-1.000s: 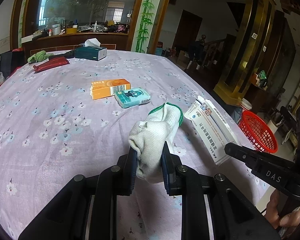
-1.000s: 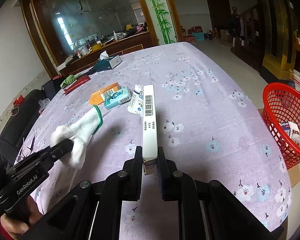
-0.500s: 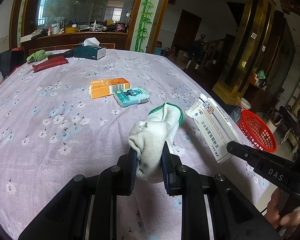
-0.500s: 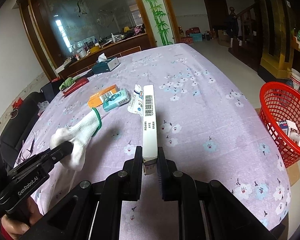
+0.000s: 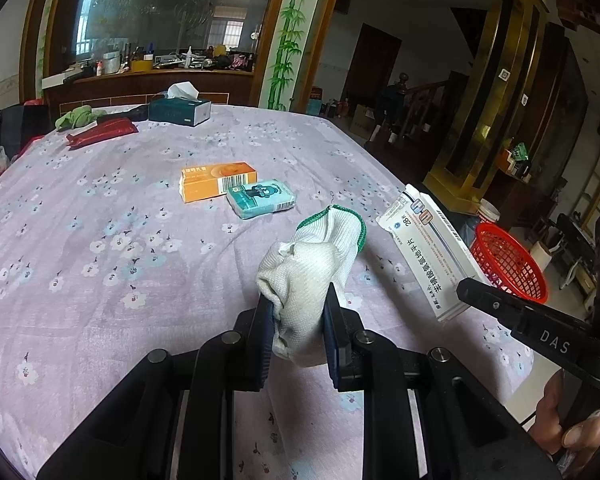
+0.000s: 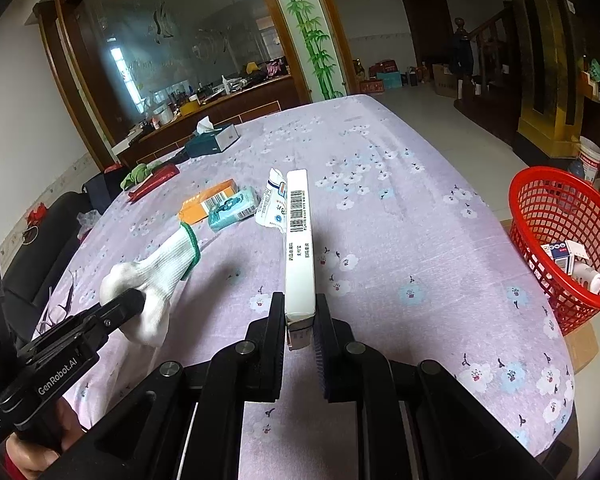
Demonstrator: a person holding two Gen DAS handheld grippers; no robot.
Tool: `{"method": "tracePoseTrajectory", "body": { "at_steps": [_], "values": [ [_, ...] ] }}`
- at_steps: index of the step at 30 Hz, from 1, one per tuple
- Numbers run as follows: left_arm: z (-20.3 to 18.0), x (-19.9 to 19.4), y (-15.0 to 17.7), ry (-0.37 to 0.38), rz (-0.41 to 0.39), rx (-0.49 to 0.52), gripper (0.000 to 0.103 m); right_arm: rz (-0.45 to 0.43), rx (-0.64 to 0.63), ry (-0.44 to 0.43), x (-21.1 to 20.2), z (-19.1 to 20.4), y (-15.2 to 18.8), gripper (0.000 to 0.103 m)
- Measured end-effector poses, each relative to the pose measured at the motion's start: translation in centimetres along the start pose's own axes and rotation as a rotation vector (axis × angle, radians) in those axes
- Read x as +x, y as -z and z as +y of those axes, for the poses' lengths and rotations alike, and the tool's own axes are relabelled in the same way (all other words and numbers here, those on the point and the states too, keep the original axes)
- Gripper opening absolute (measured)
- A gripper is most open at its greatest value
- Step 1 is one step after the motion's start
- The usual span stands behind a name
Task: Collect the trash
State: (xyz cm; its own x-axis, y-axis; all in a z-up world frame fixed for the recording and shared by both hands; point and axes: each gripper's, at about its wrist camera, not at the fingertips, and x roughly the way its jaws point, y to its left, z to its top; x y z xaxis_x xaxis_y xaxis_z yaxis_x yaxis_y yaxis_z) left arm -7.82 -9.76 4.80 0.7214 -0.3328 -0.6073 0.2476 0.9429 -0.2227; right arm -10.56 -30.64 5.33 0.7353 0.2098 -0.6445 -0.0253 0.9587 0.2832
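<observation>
Trash is held in both tongs, up over the surface, a big one with a purple flower cloth. Past the right edge of the surface, down on the floor, stands the red basket, with a small box and a bottle inside it.

The left tongs are closed tight on a white glove with a green cuff. The glove is bunched up between the two fingers and its cuff points away toward the far edge. It is in the air and does not touch the cloth.

The right tongs are closed tight on one end of a long white box with a barcode. The box points away from the tongs and is in the air too, near the right edge, just beside the glove.

Near the middle of the surface lie an orange box and a teal pack, touching each other.

By the far edge sit a tissue box, a red pouch and a green cloth.
</observation>
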Motion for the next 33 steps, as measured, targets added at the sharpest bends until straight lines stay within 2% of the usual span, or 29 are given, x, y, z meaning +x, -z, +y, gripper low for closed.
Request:
{"method": "tracePoseTrajectory", "body": {
  "at_steps": [16,33],
  "values": [
    [-0.8,-1.5,-0.3,0.006,-0.021,0.008,0.021,-0.033,0.003,-0.015,-1.8,-0.3,-0.1,0.014],
    [-3.0,-1.0,-1.0,0.028,-0.011,0.041,0.021,-0.058,0.073,-0.004,-3.3,-3.0,-0.4,0.014]
  ]
}}
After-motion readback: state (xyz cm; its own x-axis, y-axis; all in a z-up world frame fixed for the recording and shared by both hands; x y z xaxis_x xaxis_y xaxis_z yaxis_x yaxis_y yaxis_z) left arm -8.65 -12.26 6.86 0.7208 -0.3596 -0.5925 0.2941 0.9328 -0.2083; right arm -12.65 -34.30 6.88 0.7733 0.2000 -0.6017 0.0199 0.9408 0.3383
